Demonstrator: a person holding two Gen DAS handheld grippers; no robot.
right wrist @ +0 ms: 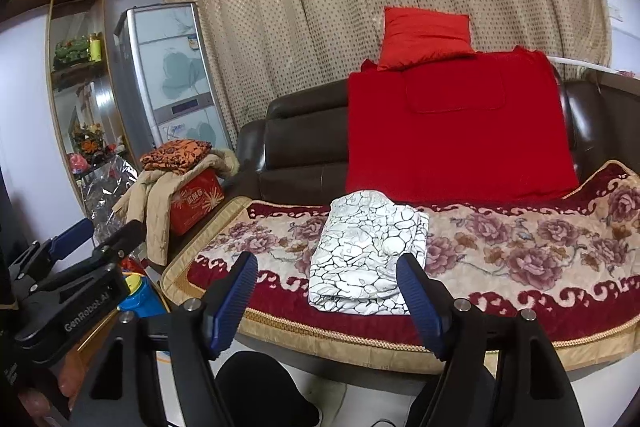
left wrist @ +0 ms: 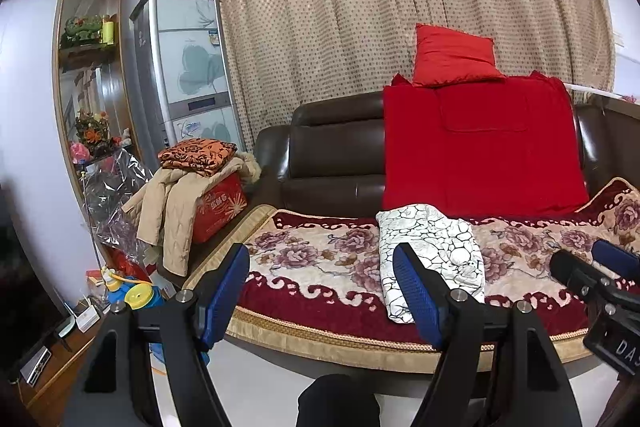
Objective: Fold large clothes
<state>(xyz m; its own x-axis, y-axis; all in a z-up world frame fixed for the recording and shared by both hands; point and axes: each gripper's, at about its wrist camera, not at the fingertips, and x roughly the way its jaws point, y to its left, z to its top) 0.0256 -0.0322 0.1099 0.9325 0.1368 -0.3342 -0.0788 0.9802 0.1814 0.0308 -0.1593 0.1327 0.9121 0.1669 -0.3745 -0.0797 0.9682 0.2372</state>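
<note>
Folded white garment laid on the sofa, both claws held back from it.

The white crackle-patterned garment [right wrist: 366, 251] is seen folded into a compact bundle on the floral blanket [right wrist: 520, 251] covering the sofa seat, below the red throw [right wrist: 456, 131]. The left claw [left wrist: 322, 291] and right claw [right wrist: 326, 291] are held wide open and empty, apart from the garment at the seat's front edge.

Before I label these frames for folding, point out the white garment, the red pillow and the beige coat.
White garment [right wrist: 366, 259]: right wrist view, middle of the folded bundle.
Red pillow [left wrist: 454, 57]: left wrist view, centre of its face.
Beige coat [left wrist: 168, 215]: left wrist view, quilted panel hanging down the box.
</note>
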